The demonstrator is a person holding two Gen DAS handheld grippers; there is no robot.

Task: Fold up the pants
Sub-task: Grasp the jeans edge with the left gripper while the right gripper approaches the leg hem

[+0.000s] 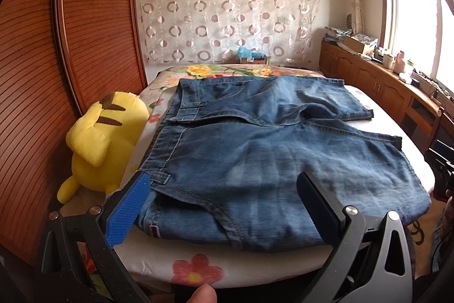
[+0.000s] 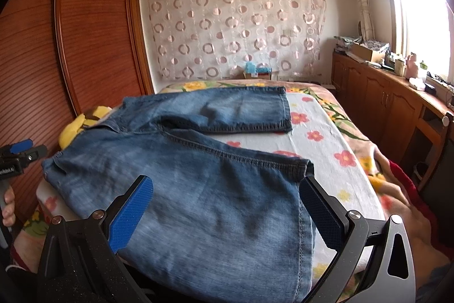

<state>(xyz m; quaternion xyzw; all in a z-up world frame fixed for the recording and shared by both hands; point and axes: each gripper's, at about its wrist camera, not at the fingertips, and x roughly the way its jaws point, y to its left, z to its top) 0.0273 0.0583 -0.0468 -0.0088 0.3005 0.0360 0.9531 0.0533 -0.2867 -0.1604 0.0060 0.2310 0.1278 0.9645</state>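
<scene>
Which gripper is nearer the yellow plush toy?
Left. The left gripper sits at the jeans' waistband beside the yellow plush toy; the right gripper is at the leg end.

Both grippers are built the same: left gripper (image 1: pixel 224 206) and right gripper (image 2: pixel 227 212) get black angular frames, round silver screws (image 2: pixel 354 214), and textured blue pads (image 2: pixel 132 213).

Faded blue denim pants (image 1: pixel 255 149) are laid on a white bedsheet (image 2: pixel 326 149) printed with red flowers. A bright yellow plush toy (image 1: pixel 105 138) is marked with brown stripes.
</scene>
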